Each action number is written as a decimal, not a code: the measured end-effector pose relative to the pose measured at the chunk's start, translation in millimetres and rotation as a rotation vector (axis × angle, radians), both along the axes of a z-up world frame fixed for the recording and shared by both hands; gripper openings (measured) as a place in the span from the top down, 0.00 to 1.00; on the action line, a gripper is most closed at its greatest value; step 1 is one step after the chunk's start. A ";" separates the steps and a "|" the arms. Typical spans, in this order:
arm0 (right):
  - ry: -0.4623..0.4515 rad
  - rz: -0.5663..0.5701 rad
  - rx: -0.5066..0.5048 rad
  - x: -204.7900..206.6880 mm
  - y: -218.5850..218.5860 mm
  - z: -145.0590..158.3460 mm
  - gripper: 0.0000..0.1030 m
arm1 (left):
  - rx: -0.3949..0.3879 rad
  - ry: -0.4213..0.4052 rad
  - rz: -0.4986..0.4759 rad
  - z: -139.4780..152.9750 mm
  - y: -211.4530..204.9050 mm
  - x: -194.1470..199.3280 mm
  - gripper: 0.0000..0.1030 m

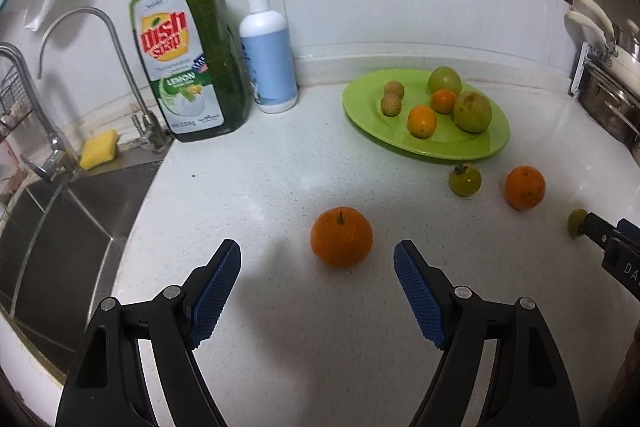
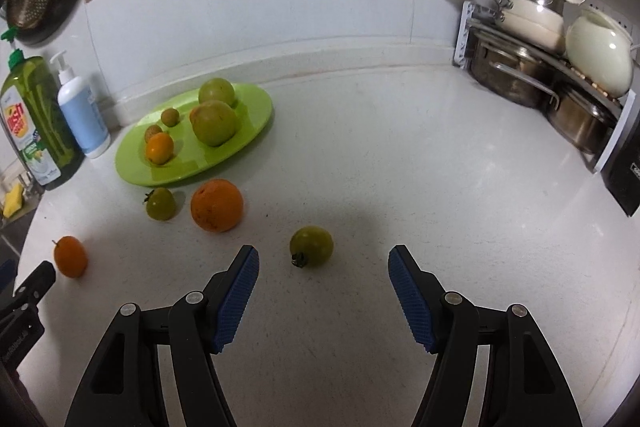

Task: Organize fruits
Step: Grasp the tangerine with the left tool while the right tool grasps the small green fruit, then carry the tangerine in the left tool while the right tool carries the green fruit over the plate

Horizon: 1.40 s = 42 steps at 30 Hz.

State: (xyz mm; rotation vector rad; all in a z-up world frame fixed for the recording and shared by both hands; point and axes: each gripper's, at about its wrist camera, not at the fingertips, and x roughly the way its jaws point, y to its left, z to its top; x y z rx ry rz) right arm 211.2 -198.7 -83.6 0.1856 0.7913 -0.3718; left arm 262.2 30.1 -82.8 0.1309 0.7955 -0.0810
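Left gripper (image 1: 318, 283) released, jaws spread, aimed at orange (image 1: 341, 237) lying just ahead and slightly right of centre on counter (image 1: 260, 187), stem up, round, no long axis. Right gripper (image 2: 324, 287) also released, green tomato (image 2: 311, 246) just ahead, stem toward jaws. Green plate (image 1: 460, 149) farther back, already holding six fruits

Home kitchen — sink (image 1: 60, 211); dish soap (image 1: 188, 55); stacked pots (image 2: 532, 39).
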 end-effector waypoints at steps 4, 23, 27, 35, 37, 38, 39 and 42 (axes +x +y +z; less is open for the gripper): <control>0.034 -0.008 0.020 10.4 -3.3 -9.0 0.34 | -0.011 0.034 -0.021 -8.4 -3.8 11.6 0.31; 0.088 0.008 0.023 26.9 -6.7 -22.3 0.61 | -0.045 0.077 -0.049 -21.1 -8.3 32.3 0.58; 0.088 0.020 0.020 29.6 -5.9 -22.5 0.67 | -0.046 0.078 -0.048 -20.7 -7.6 32.9 0.59; 0.079 0.041 0.005 29.9 -2.4 -20.0 0.71 | -0.055 0.076 -0.072 -19.5 -9.3 30.2 0.60; 0.066 0.056 -0.002 28.8 0.4 -16.9 0.71 | -0.055 0.070 -0.080 -17.0 -11.3 28.1 0.60; 0.062 0.063 -0.001 28.6 1.1 -15.5 0.71 | -0.056 0.067 -0.086 -15.3 -12.1 27.3 0.60; 0.059 0.070 0.002 28.4 1.6 -14.2 0.71 | -0.056 0.060 -0.093 -12.3 -13.0 25.7 0.60; 0.040 0.092 0.005 26.9 4.3 -9.2 0.71 | -0.055 0.041 -0.116 -4.0 -16.7 21.4 0.60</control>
